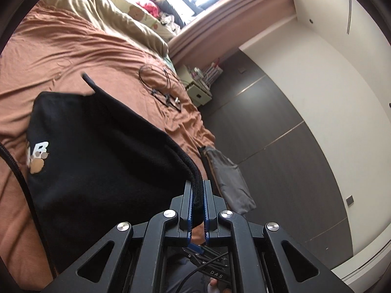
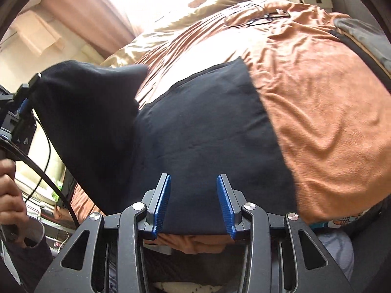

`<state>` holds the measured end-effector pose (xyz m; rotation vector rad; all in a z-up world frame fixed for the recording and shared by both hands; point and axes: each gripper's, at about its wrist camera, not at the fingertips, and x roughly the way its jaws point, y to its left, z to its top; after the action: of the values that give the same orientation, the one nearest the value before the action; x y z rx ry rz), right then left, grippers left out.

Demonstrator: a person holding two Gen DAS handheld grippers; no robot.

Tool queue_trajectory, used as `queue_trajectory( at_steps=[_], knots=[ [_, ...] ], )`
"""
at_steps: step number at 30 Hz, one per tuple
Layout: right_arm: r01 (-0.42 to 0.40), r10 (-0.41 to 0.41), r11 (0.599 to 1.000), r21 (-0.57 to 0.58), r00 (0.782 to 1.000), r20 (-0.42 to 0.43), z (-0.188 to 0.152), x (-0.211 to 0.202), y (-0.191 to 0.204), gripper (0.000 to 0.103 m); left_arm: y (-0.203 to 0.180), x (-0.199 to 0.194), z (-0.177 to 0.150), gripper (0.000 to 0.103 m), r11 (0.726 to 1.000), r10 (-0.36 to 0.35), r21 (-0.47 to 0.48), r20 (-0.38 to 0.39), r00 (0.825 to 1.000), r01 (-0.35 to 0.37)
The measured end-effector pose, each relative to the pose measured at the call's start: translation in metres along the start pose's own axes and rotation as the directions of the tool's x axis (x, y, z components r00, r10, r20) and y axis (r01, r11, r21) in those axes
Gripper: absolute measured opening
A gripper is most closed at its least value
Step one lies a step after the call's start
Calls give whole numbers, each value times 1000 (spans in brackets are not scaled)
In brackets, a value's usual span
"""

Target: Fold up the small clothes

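Note:
A small black garment with a pale printed logo lies partly on the orange bed sheet. My left gripper is shut on its thick hem and holds that edge up off the bed. In the right wrist view the same garment lies flat on the sheet, its left part lifted into a raised flap. That flap is pinched by the left gripper, held in a person's hand. My right gripper stands open just above the garment's near edge, with nothing pressed between its blue pads.
A black cable with earphones lies further up the bed. Beige bedding is piled at the head. A grey cloth hangs over the bed's edge, beside a dark floor. A small nightstand stands by the wall.

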<state>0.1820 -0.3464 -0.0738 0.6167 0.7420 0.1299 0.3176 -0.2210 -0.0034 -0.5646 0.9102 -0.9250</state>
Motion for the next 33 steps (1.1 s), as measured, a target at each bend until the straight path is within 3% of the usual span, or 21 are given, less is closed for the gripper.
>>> queue_trajectory(
  at_steps=[9,12,13,14,16,20,22,28,33],
  knots=[
    [5,-5,998,69,1000,-12,-2,-14,-46,37,-4,85,-31,8,1000,8,2,-154,988,-8],
    [3,0,997,83,999,-33,-2,-13,-57,37,7,100,-42,19,999,6,-30,-215,977,-13],
    [-5,9,996,89,999,-42,-1,-12,-61,37,11,100,-44,29,999,-12,-51,-221,975,1],
    [-12,16,996,94,999,-49,-1,-12,-64,37,16,98,-45,43,998,-12,-62,-218,976,-2],
    [-30,37,994,102,997,-64,1,-10,-67,37,23,86,-43,57,997,29,-68,-181,983,-42],
    [-73,82,992,104,993,-90,8,-2,-68,37,40,55,-37,58,994,61,-86,-126,990,-72],
    [-68,78,994,89,991,-111,12,6,-67,37,49,42,-34,59,990,112,-76,-104,988,-120],
    [-111,124,990,89,978,-166,29,42,-66,37,85,3,-32,59,957,278,-73,-62,959,-282],
    [-111,132,988,107,966,-224,40,71,-68,37,112,-16,-40,59,930,351,-95,-50,935,-355]
  ],
)
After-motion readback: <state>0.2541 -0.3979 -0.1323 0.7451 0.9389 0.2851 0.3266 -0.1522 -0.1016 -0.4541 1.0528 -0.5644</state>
